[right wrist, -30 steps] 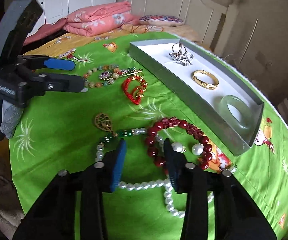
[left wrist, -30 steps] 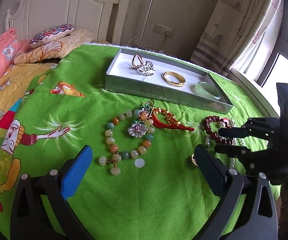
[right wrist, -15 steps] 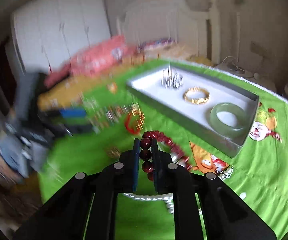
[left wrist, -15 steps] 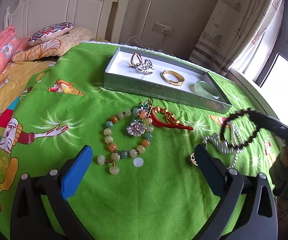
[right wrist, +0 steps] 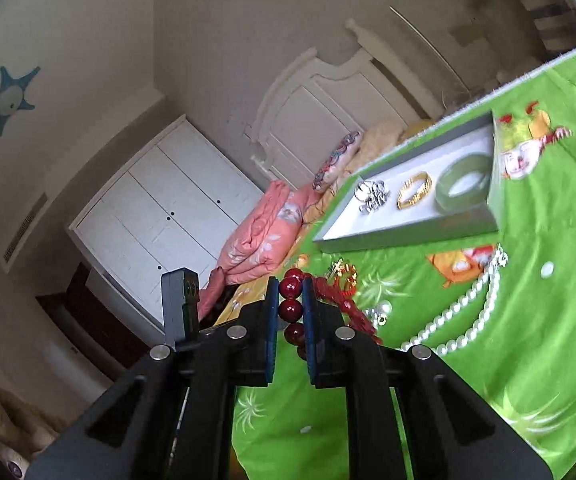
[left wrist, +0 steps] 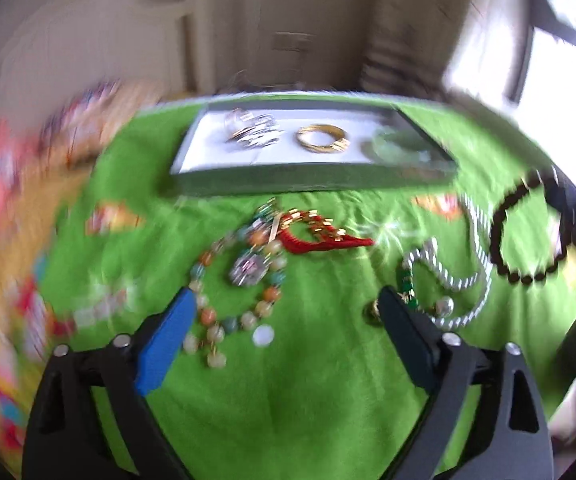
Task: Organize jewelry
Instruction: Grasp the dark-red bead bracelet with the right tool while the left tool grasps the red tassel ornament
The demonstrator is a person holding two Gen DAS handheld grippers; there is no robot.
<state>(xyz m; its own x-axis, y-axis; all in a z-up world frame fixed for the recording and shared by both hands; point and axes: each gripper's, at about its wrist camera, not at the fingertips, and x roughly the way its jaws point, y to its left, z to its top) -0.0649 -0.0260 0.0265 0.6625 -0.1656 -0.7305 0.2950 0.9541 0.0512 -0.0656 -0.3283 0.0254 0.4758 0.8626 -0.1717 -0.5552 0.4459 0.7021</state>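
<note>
The right gripper [right wrist: 290, 312] was clamped narrowly on a dark red round-bead bracelet [right wrist: 291, 309], three beads lined up between its blue-padded fingers [right wrist: 271, 320]. In the left wrist view the same bracelet [left wrist: 527, 232] hung as a loop at the right edge, raised clear of the green cartoon-print cloth [left wrist: 307, 380]. The left gripper [left wrist: 284, 328] stood with jaws wide apart and nothing between them, low over the cloth.

The shallow grey rectangular tray with white lining [right wrist: 407, 236] sat on the far part of the cloth. It held a cluster of silver rings [right wrist: 372, 196], a gold bangle [right wrist: 415, 190] and a pale green jade bangle [right wrist: 465, 184], side by side.

On the cloth lay a white pearl necklace [right wrist: 463, 320], a red knotted cord ornament with gold beads [left wrist: 319, 234] and a multicoloured stone-bead bracelet with a flower charm [left wrist: 244, 280]. The left wrist view was motion-blurred.
</note>
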